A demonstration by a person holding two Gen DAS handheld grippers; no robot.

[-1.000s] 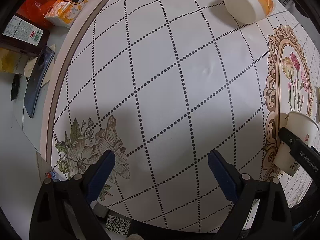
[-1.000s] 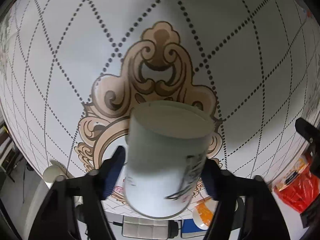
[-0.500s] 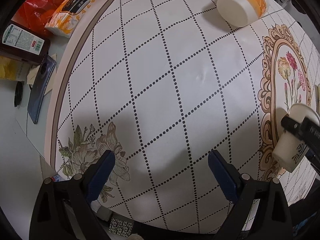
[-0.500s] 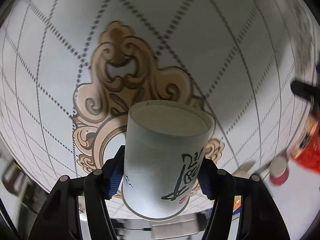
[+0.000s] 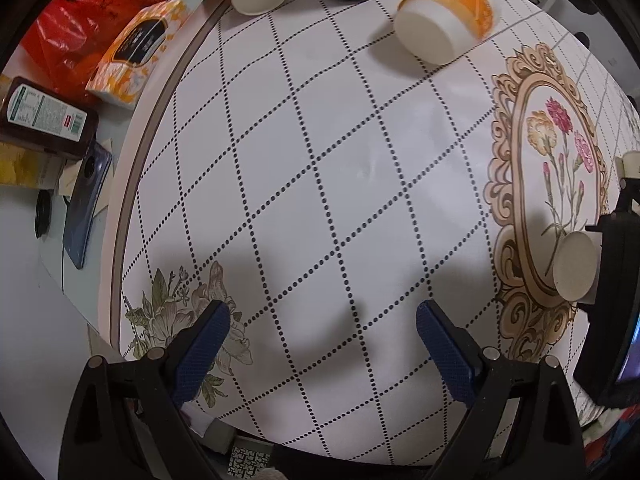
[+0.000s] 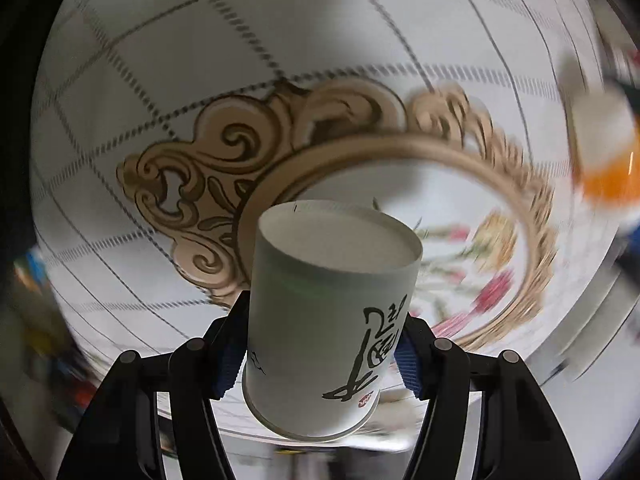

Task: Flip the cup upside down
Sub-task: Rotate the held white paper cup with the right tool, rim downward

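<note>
Right gripper clamping cup by sidewall, lower centre of frame, base pointing away from camera, likely mid-flip above cloth. Left gripper hovering lower centre, jaws spread wide, holding nothing, keeping clear.

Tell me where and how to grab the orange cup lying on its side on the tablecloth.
Grip the orange cup across its side wall, near the middle of its length. It lies tipped over, its flat white end facing the left gripper, so the curved sides are the exposed surfaces. Probably come down from above, one finger on each side of the wall; the left gripper is open and empty.
</note>
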